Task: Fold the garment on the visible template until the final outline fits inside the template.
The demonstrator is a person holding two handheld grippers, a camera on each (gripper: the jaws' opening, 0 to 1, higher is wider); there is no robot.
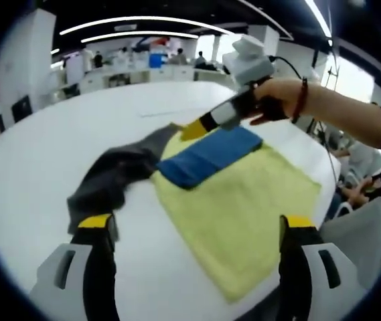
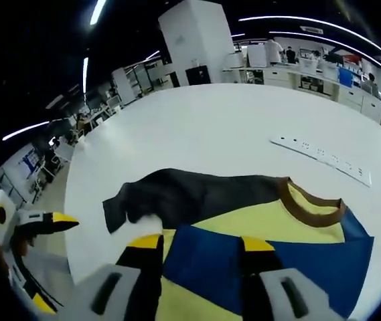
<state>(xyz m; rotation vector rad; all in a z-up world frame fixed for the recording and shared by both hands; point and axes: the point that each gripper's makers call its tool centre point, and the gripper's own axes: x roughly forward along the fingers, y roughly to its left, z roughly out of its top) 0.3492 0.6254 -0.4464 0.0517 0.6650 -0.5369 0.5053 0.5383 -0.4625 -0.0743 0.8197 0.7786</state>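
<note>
Yellow-tipped fingers point(image 1: 96, 224) of the left gripper point(image 1: 197, 227) rise wide apart from the bottom of the left gripper view, holding nothing, with the garment point(image 1: 244, 207) lying between and beyond them on the white counter point(image 1: 36, 167). It is a yellow T-shirt with a blue sleeve point(image 1: 207, 157) folded across its upper part and a dark grey sleeve point(image 1: 110, 177) trailing toward the left of the frame. At upper right a hand point(image 1: 280, 100), a dark beaded bracelet at its wrist, reaches in holding the right gripper point(image 1: 191, 130), tips at the shirt's far edge; whether they pinch cloth cannot be told. In the right gripper view its fingers point(image 2: 146, 244) stand narrowly apart over the blue sleeve point(image 2: 203, 264), the brown collar point(image 2: 311, 197) at right. A white strip point(image 2: 321, 159) lies on the counter point(image 2: 210, 127) at upper right; its markings are too small to read.
</note>
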